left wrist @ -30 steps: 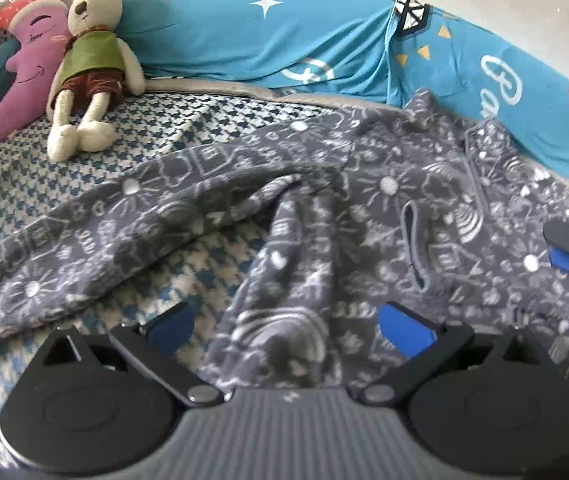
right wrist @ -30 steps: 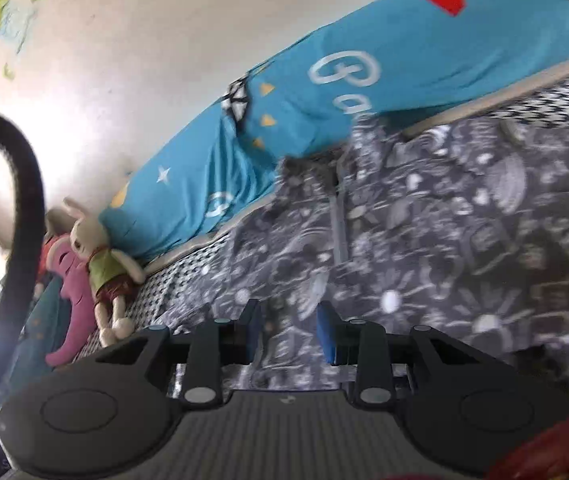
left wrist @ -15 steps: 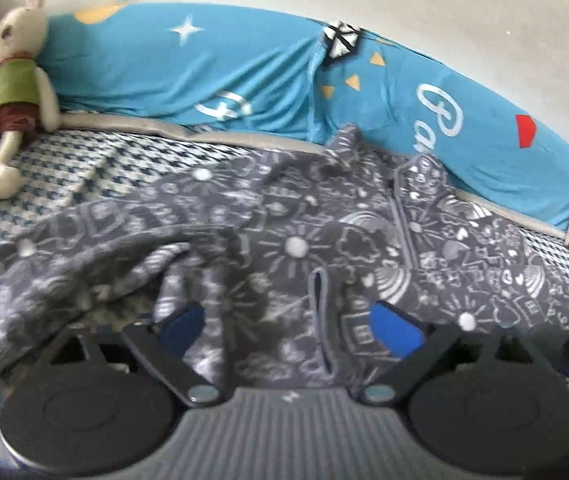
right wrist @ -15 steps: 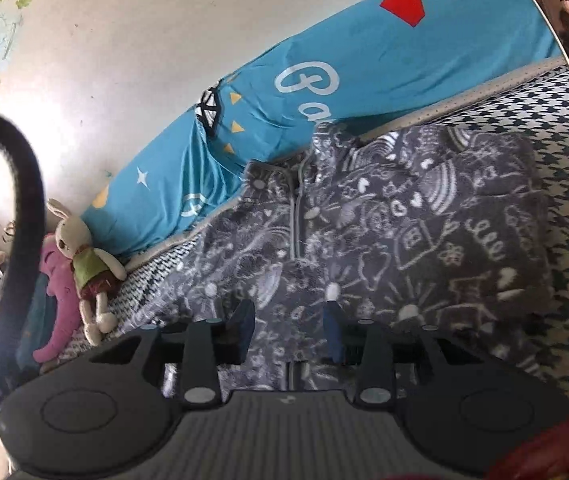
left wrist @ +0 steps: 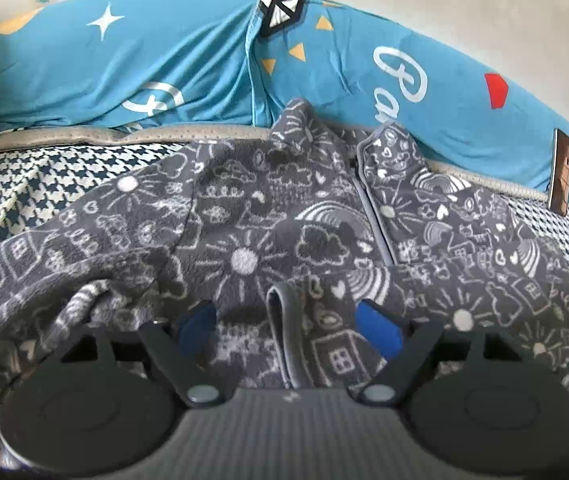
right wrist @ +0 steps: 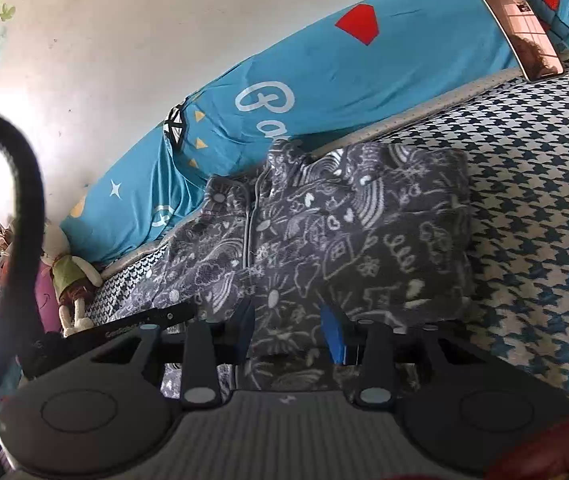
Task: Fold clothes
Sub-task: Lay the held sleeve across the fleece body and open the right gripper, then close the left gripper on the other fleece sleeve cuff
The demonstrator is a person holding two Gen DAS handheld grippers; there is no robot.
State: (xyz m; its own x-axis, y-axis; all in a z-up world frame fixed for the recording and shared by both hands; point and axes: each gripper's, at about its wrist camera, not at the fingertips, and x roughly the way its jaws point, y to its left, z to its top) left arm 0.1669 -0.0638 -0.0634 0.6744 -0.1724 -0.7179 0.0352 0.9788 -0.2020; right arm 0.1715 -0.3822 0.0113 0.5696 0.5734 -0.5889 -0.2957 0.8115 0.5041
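Spread across a bed point(left wrist: 36, 184) covered in blue-and-white houndstooth, a grey fleece jacket point(left wrist: 268, 240) printed with white doodles of suns, rainbows, clouds and houses lies front up, its zip closed and its collar against a turquoise bolster point(left wrist: 156, 60). Left tongs point(left wrist: 286, 326) stand wide over the jacket's lower part, with a grey-trimmed fold of fleece rising between the blue pads, touching neither. Right tongs point(right wrist: 287, 330) are parted more narrowly, and a ridge of the jacket's hem sits between their pads; whether they pinch it cannot be told. White script on the bolster reads only as "Pa", the rest hidden behind the collar. A phone point(left wrist: 561, 178) leans upright against the bolster to the jacket's right. Only the left view shows the jacket's long sleeve trailing off to the left. Only the right view shows a plush rabbit point(right wrist: 69, 276) beyond the jacket, a black cable point(right wrist: 24, 208) looping past, and the jacket's folded, squared-off right side.
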